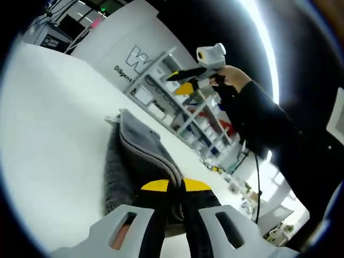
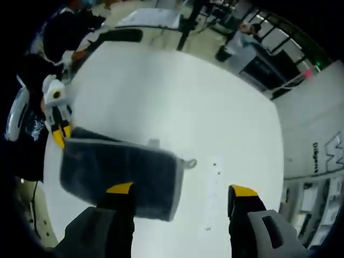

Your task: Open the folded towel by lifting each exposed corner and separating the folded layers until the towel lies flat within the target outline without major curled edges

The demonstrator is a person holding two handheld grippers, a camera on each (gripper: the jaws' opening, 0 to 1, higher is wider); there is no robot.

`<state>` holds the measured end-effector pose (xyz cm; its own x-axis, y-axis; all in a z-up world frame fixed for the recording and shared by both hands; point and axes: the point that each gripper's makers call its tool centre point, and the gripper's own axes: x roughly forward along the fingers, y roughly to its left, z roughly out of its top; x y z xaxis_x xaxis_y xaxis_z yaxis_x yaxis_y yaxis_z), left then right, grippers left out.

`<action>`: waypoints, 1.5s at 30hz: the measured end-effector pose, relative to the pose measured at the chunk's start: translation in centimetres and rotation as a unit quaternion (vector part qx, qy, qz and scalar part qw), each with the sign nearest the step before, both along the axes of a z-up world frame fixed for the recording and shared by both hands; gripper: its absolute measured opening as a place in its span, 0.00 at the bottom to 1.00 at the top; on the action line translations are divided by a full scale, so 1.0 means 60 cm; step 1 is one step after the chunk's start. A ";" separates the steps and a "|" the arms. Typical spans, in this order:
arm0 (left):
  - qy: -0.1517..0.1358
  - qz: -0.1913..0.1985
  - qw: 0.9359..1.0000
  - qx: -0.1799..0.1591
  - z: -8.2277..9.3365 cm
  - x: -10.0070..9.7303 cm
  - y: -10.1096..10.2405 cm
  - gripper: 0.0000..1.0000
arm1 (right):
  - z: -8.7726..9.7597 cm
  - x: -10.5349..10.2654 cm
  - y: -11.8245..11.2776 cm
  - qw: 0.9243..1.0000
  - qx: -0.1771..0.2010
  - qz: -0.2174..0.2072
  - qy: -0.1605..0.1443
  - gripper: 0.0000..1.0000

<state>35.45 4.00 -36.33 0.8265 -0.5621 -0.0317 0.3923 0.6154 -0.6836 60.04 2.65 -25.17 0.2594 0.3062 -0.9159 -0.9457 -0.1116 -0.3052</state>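
One grey towel (image 2: 121, 174), folded in layers, hangs above one white table (image 2: 177, 102), at lower left of the right gripper view. The left gripper (image 1: 176, 185) is clamped on the towel's edge, bottom centre of its own view. The right gripper (image 2: 181, 189) stands wide apart with nothing between its tips; it also shows raised at upper right of the left gripper view. One shelf rack (image 1: 177, 107) stands behind it.

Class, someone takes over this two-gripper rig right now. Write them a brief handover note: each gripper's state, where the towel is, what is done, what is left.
Left gripper: jaws shut on one edge of the folded grey terry towel.
Right gripper: open, raised above the white table, holding nothing.
Towel: on the table, layers stacked, small hanging loop at one corner.
Done: one edge gripped.
Left: separate the layers, spread the towel flat, smooth any curls.
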 end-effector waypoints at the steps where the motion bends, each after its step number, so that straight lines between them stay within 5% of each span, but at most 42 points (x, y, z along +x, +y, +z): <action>1: 0.004 0.000 1.000 -0.002 -0.002 0.000 0.000 0.07 | -0.007 0.001 0.000 1.000 -0.004 0.001 0.001 0.68; 19: 0.013 0.001 1.000 -0.022 -0.007 0.003 0.006 0.08 | -0.107 0.018 0.019 0.998 -0.043 0.014 0.030 0.58; 28: 0.012 0.000 1.000 -0.021 -0.007 0.007 0.009 0.08 | -0.137 0.021 0.024 0.998 -0.036 0.013 0.055 0.44; 45: 0.012 -0.007 1.000 -0.023 -0.009 0.008 0.007 0.08 | -0.203 0.039 0.032 0.997 -0.028 0.007 0.074 0.37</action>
<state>35.94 4.40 -36.89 0.8179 -0.5748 -0.0265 0.3830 0.5782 -0.7204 62.39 4.59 -37.35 0.1160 0.2561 -0.9597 -0.9781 -0.1385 -0.1552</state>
